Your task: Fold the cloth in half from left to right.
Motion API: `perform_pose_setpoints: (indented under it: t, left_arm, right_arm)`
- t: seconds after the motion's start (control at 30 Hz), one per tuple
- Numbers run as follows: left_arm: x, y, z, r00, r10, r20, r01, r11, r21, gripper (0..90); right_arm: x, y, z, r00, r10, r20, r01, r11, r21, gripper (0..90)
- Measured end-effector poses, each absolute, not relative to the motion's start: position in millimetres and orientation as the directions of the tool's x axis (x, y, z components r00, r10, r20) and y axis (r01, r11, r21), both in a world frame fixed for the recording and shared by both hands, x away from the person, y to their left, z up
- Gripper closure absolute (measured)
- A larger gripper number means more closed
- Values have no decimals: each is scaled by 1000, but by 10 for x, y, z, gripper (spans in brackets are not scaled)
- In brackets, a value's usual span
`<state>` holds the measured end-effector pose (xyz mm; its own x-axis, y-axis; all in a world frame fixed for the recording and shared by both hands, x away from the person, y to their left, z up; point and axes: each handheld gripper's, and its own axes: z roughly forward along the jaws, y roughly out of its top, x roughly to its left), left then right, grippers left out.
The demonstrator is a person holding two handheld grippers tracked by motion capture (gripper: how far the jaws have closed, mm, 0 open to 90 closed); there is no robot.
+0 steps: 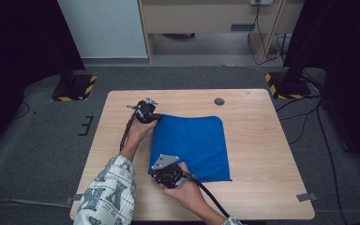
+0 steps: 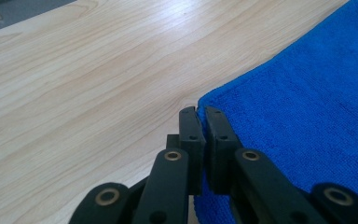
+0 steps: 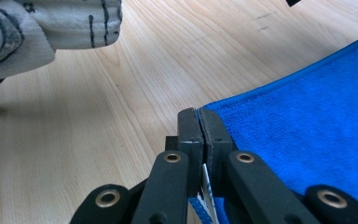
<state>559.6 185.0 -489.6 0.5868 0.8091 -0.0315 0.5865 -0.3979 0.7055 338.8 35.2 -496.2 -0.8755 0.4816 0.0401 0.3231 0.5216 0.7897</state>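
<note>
A blue towel (image 1: 192,145) lies flat in the middle of the wooden table (image 1: 262,140). My left gripper (image 1: 152,118) is at the towel's far left corner; in the left gripper view its jaws (image 2: 200,112) are shut on that corner of the blue towel (image 2: 307,107). My right gripper (image 1: 161,169) is at the near left corner. There the black jaws (image 3: 199,114) pinch the edge of the towel (image 3: 307,130), and a white tag shows between them lower down.
A patterned sleeve (image 1: 110,192) comes in over the table's near left edge and also shows as a sleeve (image 3: 46,28) in the right gripper view. A small round grommet (image 1: 219,101) sits near the far edge. Bare wood lies to the towel's right.
</note>
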Motion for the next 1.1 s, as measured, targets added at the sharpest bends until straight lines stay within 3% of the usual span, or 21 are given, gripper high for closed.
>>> perform_pose_setpoints:
  t: [1.1]
  left_arm:
    - [5405,2416,-4547,554,832,-38,594,-362,719,874]
  right_arm:
    - [3206,782,-4775,-898,440,7,263,523,811,888]
